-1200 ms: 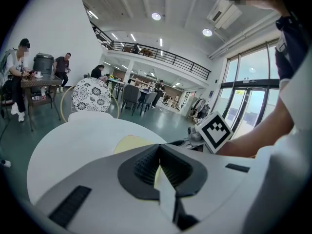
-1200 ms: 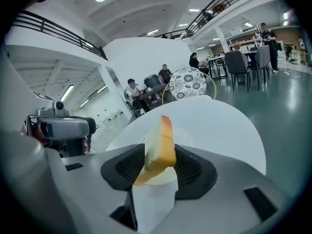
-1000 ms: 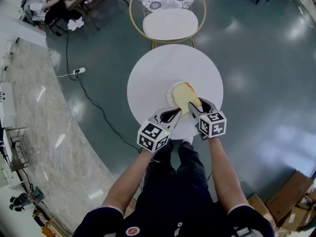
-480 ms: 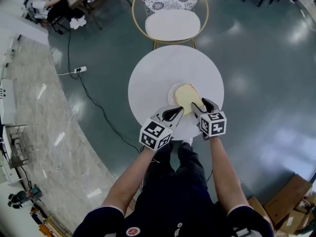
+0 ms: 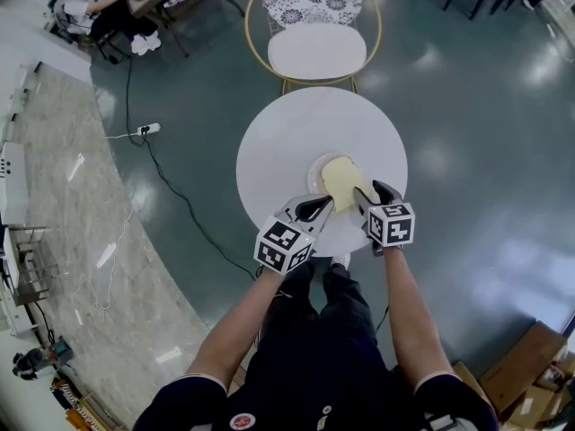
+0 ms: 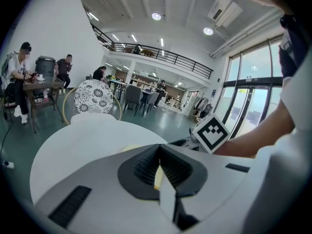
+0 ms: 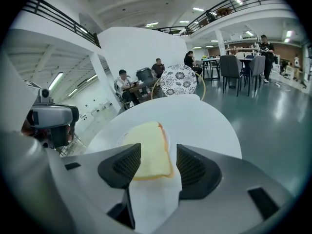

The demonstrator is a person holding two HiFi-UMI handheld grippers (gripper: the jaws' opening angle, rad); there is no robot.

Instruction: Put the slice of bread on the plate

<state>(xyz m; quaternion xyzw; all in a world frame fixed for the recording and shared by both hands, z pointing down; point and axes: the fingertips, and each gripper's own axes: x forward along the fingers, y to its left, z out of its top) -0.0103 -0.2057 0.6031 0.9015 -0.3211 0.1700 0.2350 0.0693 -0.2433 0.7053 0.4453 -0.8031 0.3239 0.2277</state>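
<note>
A pale yellow slice of bread [image 5: 342, 182] lies flat on a small white plate [image 5: 314, 171] on the near side of the round white table [image 5: 287, 137]. My right gripper [image 5: 370, 194] sits at the plate's near right edge. In the right gripper view the bread [image 7: 148, 152] lies on the plate [image 7: 122, 139] between the right gripper's [image 7: 158, 165] jaws. These have just been opening and stand wide, and the right pad is clear of the slice. My left gripper [image 5: 316, 208] rests near the table's front edge beside the plate, its [image 6: 160, 156] jaws shut and empty.
A gold-framed chair [image 5: 316, 48] with a white seat and a flowered backrest stands beyond the table. On the floor to the left a cable runs to a power strip [image 5: 144, 130]. People sit at a table [image 5: 99, 3] far left. Cardboard boxes [image 5: 530, 357] lie at the lower right.
The bread, earlier tilted with its orange crust edge up in the right gripper, now lies flat on the plate. The right jaws have spread. The left gripper has stayed put.
</note>
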